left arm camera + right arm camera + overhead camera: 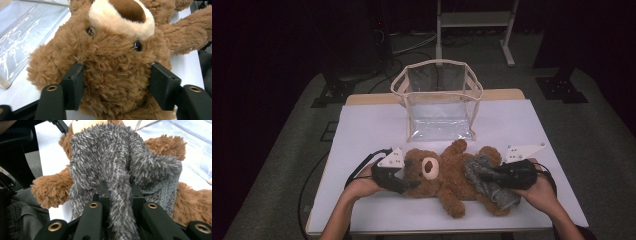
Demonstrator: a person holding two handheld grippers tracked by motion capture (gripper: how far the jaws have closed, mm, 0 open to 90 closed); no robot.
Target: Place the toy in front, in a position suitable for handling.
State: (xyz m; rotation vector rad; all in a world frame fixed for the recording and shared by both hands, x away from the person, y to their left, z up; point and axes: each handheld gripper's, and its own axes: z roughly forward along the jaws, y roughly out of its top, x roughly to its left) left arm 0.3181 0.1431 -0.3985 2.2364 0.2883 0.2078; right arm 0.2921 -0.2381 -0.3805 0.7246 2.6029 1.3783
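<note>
A brown teddy bear (pixel 444 175) lies on its back across the front of the white table (pixel 372 125), head to the left. My left gripper (pixel 409 182) holds the head from the left; in the left gripper view both black pads (pixel 75 85) press into the fur of the bear's head (pixel 112 62). A grey fuzzy knitted garment (pixel 477 170) covers the bear's lower body. My right gripper (pixel 492 175) comes in from the right and is shut on a fold of that grey garment (pixel 105 155), which is pinched between the jaws of the right gripper (pixel 120 192). A brown limb (pixel 50 190) sticks out beside it.
An upright clear plastic bag (pixel 437 100) with beige trim stands open behind the bear at the table's middle back; its clear plastic (pixel 22 32) lies close to the bear's head. Bare white tabletop lies to the left and right. A metal stand (pixel 472 20) is beyond the table.
</note>
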